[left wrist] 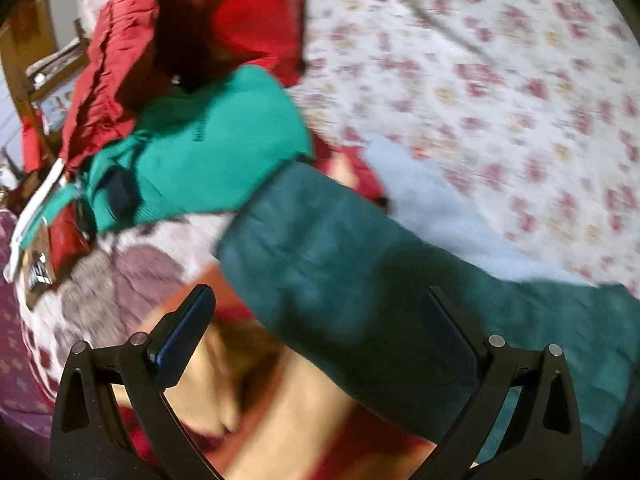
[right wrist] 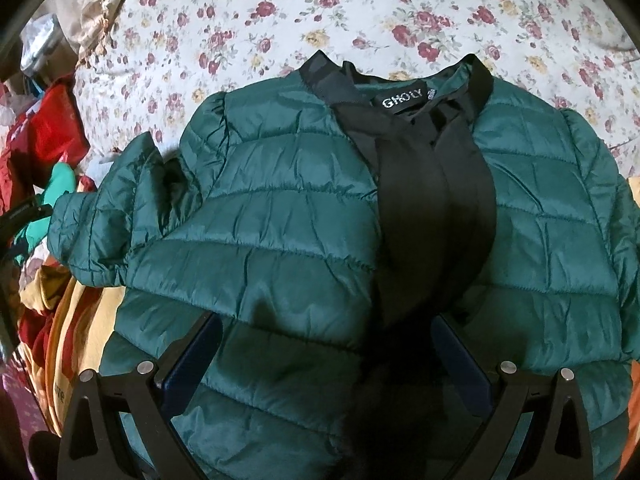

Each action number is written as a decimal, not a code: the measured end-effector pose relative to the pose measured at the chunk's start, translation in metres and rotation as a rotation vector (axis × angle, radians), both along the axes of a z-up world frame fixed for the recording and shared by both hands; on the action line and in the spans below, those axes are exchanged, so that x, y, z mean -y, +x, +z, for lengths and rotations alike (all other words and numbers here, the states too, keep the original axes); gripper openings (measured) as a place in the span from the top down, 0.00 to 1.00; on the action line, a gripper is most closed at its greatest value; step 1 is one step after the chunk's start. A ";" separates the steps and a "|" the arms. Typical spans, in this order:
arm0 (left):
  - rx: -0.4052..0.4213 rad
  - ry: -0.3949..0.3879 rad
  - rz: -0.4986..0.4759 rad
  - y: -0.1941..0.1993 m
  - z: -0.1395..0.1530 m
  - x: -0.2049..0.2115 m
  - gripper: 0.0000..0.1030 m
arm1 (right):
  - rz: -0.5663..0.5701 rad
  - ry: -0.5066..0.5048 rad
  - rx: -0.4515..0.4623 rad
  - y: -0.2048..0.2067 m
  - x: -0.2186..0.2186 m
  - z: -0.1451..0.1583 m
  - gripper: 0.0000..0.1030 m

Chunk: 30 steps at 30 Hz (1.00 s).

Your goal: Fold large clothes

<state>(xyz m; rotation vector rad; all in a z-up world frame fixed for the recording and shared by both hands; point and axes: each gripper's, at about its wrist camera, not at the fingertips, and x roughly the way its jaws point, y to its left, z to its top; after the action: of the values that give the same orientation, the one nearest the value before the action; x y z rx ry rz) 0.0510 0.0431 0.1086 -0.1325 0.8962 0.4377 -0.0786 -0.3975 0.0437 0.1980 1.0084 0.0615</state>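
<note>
Jaws of the right gripper [right wrist: 327, 354] stand wide apart with nothing between them, hovering over the lower front of the green quilted jacket [right wrist: 280, 220], which lies spread face-up on the flowered bedsheet [right wrist: 240, 20]. Its hem runs out of view beneath the gripper. Up the jacket's middle the black lining [right wrist: 432, 200] shows where the front lies open, and at the far end the black ribbed collar [right wrist: 482, 80] frames a neck label [right wrist: 402, 102] reading "GHOLY"; a small tag beside it is too fine to read. One sleeve [right wrist: 104, 216] lies bent out to the left of the jacket, its cuff over an orange-and-yellow cloth [right wrist: 76, 320] whose printed letters are cut off. Left of that sleeve is a heap of clothes, mostly cropped by the lens edge.

Through the left wrist camera everything is smeared by motion blur. The left gripper [left wrist: 318, 306] is likewise spread wide and holds nothing. A dark teal stretch of the jacket [left wrist: 340, 264] crosses in front of its right-hand finger; whether they touch cannot be told. Just beyond that lies a brighter green garment [left wrist: 224, 140] with dark lettering too blurred to read, and past it a red padded garment [left wrist: 132, 60] with something black on top that cannot be made out. The sheet [left wrist: 500, 80] fills the far side.
</note>
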 end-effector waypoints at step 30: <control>0.102 -0.186 -0.338 -0.057 0.036 0.076 0.84 | -0.027 -0.006 0.016 -0.013 0.015 0.016 0.00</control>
<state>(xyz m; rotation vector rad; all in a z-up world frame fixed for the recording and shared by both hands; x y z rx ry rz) -0.0059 -0.0333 0.1448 -0.1690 0.8385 0.0321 -0.0917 -0.4125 0.0594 0.2056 0.9898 0.0359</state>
